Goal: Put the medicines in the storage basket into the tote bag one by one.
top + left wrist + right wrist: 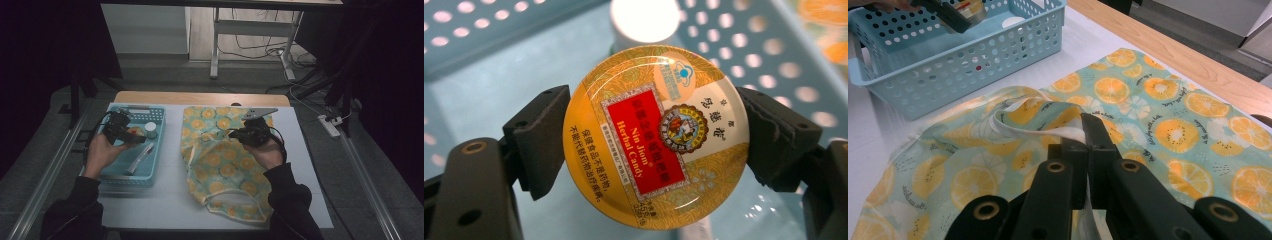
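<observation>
A round yellow tin of herbal candy [644, 150] with a red label sits pinched at its sides between the pads of my left gripper [654, 132]. In the high view that left gripper [131, 134] hangs with the tin [135, 132] over the blue perforated basket [155, 109]. My right gripper [1088, 132] is shut on the white-lined rim of a fabric bag [1158, 110] printed with orange slices. It lifts that rim a little off the table. Seen from above, the bag [220, 165] lies flat to the right of the basket, with the right gripper [235, 133] at its upper middle.
A white-capped jar [150, 129] and a slim tube [141, 157] lie inside the basket. In the left gripper view the jar's cap [644, 20] is just beyond the tin. The table's wooden far edge [200, 97] runs behind the white mat.
</observation>
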The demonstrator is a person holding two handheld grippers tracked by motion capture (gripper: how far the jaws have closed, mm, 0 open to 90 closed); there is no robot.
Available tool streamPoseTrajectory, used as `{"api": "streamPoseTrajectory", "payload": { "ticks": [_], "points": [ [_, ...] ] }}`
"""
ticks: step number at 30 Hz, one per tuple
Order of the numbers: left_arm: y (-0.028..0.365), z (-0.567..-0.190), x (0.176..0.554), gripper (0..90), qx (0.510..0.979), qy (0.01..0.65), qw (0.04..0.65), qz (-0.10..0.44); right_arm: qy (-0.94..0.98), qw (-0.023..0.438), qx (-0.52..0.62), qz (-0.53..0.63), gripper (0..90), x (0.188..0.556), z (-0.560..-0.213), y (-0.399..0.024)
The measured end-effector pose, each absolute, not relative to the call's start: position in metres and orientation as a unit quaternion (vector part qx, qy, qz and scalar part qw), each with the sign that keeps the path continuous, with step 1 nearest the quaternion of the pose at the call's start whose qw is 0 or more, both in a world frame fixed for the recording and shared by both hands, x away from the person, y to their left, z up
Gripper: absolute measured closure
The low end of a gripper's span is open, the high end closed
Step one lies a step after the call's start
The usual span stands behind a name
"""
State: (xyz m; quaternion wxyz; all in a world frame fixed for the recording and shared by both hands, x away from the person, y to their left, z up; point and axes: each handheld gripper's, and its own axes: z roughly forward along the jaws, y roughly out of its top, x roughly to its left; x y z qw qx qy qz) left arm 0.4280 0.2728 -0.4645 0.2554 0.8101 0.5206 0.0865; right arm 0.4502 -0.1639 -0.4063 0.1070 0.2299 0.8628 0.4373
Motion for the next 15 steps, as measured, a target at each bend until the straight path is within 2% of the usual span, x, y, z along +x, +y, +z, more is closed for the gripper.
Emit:
{"api": "streamPoseTrajectory", "payload": {
  "ticks": [15],
  "points": [
    [0.244,-0.441,0.406,20.5,0.831,0.466,0.292,0.084,0.863,0.105,0.230,0.437,89.9,0.451,-0.408,-0.163]
  ]
}}
